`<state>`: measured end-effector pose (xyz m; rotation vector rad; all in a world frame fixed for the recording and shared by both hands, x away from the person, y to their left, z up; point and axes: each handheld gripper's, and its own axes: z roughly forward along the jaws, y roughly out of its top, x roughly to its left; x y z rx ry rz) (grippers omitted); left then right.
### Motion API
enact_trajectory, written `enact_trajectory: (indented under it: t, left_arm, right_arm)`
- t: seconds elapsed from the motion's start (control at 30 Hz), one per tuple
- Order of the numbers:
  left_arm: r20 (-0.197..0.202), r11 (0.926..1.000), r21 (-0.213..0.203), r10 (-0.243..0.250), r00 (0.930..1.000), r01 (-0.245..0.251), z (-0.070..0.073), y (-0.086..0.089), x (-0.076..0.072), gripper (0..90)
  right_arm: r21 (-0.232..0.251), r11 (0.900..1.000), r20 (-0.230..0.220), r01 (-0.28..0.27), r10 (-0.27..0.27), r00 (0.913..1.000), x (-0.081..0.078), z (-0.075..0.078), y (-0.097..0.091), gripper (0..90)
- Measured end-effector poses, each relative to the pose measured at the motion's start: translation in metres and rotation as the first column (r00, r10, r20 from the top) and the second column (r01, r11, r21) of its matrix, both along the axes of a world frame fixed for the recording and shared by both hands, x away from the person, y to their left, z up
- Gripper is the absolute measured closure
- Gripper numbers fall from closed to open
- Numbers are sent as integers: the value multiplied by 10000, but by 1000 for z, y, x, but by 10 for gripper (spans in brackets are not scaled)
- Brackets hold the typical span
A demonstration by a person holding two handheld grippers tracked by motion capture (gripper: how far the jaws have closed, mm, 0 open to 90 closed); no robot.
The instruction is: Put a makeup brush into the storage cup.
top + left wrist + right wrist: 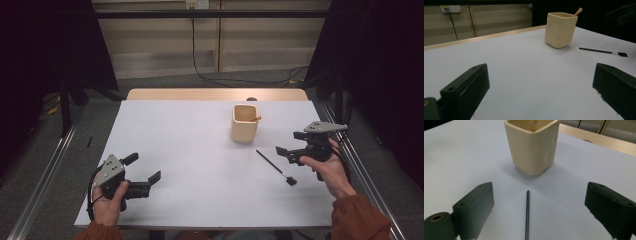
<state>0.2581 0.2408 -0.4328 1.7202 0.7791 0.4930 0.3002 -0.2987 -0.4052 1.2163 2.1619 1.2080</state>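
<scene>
On my left, the left hand-held gripper (142, 172) sits low over the near-left part of the white counter (190, 150), jaws spread wide with nothing between them. It is well apart from everything else. Toward the middle-right stands a cream cup (245, 123) with a wooden stick (256, 118) leaning at its rim. Just in front of the cup and to its right lies a thin black brush (274, 167), its long axis running diagonally from near the cup toward my near-right. The right hand-held gripper (291, 145) hovers just beside that brush, released and empty. In the right gripper view the brush handle (527, 215) runs straight up between the open jaws, pointing at the cup. I judge the right hand much the nearer for a pickup.
</scene>
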Motion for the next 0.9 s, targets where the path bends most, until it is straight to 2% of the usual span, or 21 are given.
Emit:
enact_trajectory:
  t: [0.2, 0.37, 0.5, 0.67, 0.83, 0.9]
  left_arm:
    - [-40, 10000, -10, -50, 10000, 50, 0, 0, 0, 8]
    - [-75, 10000, 18, -87, 9999, 87, -1, -1, 1, 7]
    - [-78, 10000, -33, -57, 10000, 57, -1, -1, 1, 8]
    - [-101, 10000, -18, -80, 9999, 79, -1, -2, 1, 8]
    - [-83, 10000, 9, -82, 9999, 82, -2, -2, 2, 8]
    - [-95, 10000, 32, -74, 9999, 75, -2, -2, 2, 8]
  right_arm:
    - [-420, 9977, -916, -529, 489, 9946, 4, -1, 3, 144]
    - [-326, 9965, -1748, -770, 701, 9821, 8, -3, 0, 177]
    - [-728, 9916, -2317, -1068, 873, 9689, 10, -3, 2, 204]
    - [-1222, 9830, -3164, -1368, 921, 9442, 14, -4, 4, 293]
    - [-1654, 9630, -3901, -2129, 1344, 9109, 18, -9, 9, 303]
    - [-1819, 9552, -4264, -2335, 1374, 8941, 19, -12, 10, 304]
